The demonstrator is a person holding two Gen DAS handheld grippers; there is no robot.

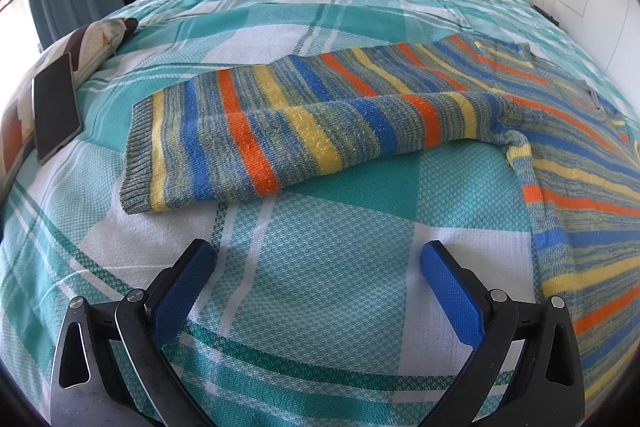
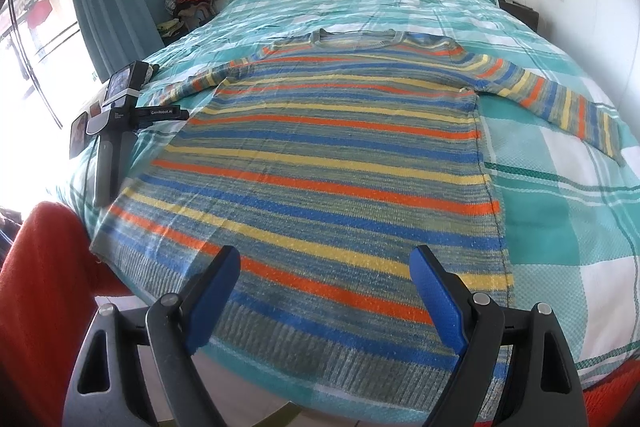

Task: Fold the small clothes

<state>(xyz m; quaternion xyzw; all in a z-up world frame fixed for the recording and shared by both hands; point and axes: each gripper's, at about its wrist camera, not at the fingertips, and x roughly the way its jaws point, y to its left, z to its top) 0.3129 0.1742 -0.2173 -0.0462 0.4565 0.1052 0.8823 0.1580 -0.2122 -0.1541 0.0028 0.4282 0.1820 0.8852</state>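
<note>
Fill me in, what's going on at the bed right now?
A striped knit sweater lies spread flat on the teal plaid bedspread, both sleeves out to the sides, with no fold made yet. The right gripper hovers open over the sweater's hem, holding nothing. The left gripper is open too, above bare bedspread just short of the left sleeve. A phone rests on a pillow at the bed's left edge.

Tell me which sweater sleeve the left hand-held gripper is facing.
The left sleeve, stretched across the bedspread toward the phone. The left hand-held gripper hangs open just short of it; the other sleeve lies across the sweater.
</note>
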